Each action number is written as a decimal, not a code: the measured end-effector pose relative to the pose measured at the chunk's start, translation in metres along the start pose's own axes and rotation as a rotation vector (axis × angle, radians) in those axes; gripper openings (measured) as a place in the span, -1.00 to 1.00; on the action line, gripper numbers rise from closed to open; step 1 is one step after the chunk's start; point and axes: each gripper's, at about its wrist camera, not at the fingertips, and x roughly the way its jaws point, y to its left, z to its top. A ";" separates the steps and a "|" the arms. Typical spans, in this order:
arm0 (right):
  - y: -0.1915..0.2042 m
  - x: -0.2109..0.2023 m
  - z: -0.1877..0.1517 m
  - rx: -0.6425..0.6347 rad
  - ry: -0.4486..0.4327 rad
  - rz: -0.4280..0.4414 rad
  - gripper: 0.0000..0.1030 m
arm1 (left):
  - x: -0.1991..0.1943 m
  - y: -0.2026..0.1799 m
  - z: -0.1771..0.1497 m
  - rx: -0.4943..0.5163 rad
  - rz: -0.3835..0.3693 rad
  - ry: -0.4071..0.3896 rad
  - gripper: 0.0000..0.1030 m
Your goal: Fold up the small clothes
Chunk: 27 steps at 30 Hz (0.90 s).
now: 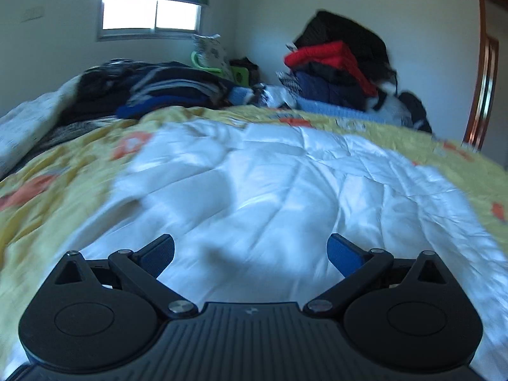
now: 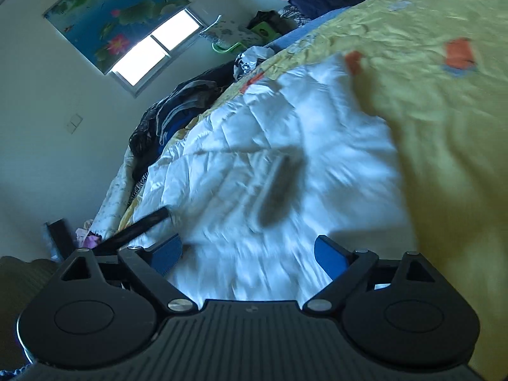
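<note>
A wrinkled white garment (image 1: 270, 184) lies spread on the yellow flowered bedspread (image 1: 57, 197). My left gripper (image 1: 250, 254) hovers low over its near part, open, with only cloth showing between the blue pads (image 1: 162, 254). The right wrist view is rolled sideways. There the white garment (image 2: 254, 133) fills the middle, and my right gripper (image 2: 249, 254) is open above it, holding nothing. A blurred grey elongated shape (image 2: 276, 190) and a black bar (image 2: 143, 225) cross the cloth; I cannot tell what they are.
Dark folded clothes (image 1: 152, 89) are piled at the back left of the bed, and a heap with a red jacket (image 1: 330, 57) sits at the back right. A window (image 1: 149, 16) is in the far wall and a wooden door frame (image 1: 482, 73) at the right.
</note>
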 end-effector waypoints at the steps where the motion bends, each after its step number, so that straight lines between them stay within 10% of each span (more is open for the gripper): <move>1: 0.001 -0.008 -0.006 -0.027 -0.009 -0.015 0.80 | -0.016 0.010 -0.005 -0.008 0.015 -0.010 1.00; 6: 0.018 -0.040 -0.022 -0.178 -0.051 -0.018 0.83 | -0.084 0.073 -0.029 -0.092 0.224 -0.068 1.00; 10: 0.007 -0.050 -0.022 -0.190 0.009 -0.094 0.89 | -0.110 0.133 -0.047 -0.282 0.280 0.037 1.00; 16: -0.046 -0.070 -0.034 0.037 0.066 -0.117 0.84 | -0.123 0.176 -0.081 -0.552 0.094 0.152 1.00; 27: -0.057 -0.078 -0.059 0.234 0.213 0.140 0.89 | -0.111 0.174 -0.083 -0.634 -0.284 0.280 1.00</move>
